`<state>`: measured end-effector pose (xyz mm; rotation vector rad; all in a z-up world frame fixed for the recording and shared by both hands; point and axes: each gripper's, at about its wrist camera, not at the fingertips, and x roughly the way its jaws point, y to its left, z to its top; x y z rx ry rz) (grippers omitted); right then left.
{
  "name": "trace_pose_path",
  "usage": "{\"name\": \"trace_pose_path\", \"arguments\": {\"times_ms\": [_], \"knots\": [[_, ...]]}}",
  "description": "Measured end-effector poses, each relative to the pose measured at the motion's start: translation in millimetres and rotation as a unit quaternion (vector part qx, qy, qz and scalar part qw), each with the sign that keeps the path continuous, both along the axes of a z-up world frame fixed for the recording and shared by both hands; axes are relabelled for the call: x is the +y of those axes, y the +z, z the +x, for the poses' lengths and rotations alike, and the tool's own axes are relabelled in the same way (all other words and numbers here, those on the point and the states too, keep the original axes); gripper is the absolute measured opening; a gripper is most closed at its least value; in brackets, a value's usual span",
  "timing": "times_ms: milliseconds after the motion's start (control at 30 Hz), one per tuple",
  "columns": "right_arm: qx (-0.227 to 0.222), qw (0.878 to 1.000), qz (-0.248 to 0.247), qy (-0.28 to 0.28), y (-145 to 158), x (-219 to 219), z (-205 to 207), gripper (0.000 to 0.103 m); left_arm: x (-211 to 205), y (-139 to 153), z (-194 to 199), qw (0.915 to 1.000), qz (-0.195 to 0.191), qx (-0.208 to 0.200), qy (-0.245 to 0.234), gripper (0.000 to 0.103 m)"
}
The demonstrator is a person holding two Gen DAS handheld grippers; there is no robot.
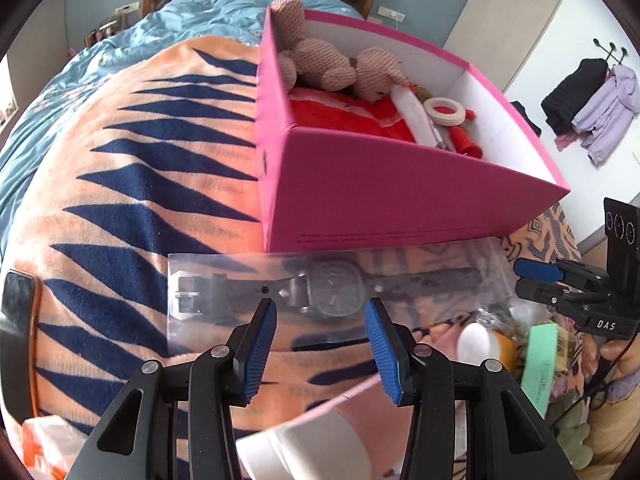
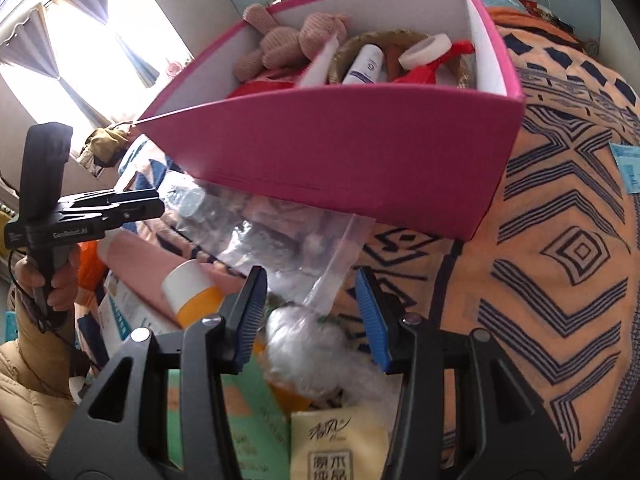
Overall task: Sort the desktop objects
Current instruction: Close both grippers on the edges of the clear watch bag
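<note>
My left gripper point(image 1: 320, 312) hangs open and empty over the bagged watch point(image 1: 336, 288), ready to lift it into the pink box point(image 1: 400, 196); my right gripper point(image 2: 310, 292), also open, holds nothing.

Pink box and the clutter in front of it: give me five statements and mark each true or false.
1. A knitted teddy bear lies inside the pink box. True.
2. The wristwatch lies bare on the blanket. False: it is sealed in a clear plastic bag.
3. The left gripper is open, clamping nothing. True.
4. The roll of tape lies on the blanket. False: it is in the box.
5. The right gripper grips the orange bottle. False: its jaws are open and empty.
</note>
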<state>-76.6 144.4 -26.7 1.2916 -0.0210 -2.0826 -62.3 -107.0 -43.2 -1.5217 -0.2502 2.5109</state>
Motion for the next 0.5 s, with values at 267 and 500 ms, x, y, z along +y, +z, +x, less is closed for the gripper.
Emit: {"name": "trace_pose_path", "arguments": {"times_ms": [267,500], "knots": [[-0.003,1.0,0.007,-0.005,-8,-6,-5,0.048,-7,-11,-9,0.9999,0.003,-0.011,0.003,0.057],[-0.005,1.0,0.01,-0.008,-13,-4,-6,0.043,-47,-2,-6,0.997,-0.015,0.008,0.075,0.059]]}}
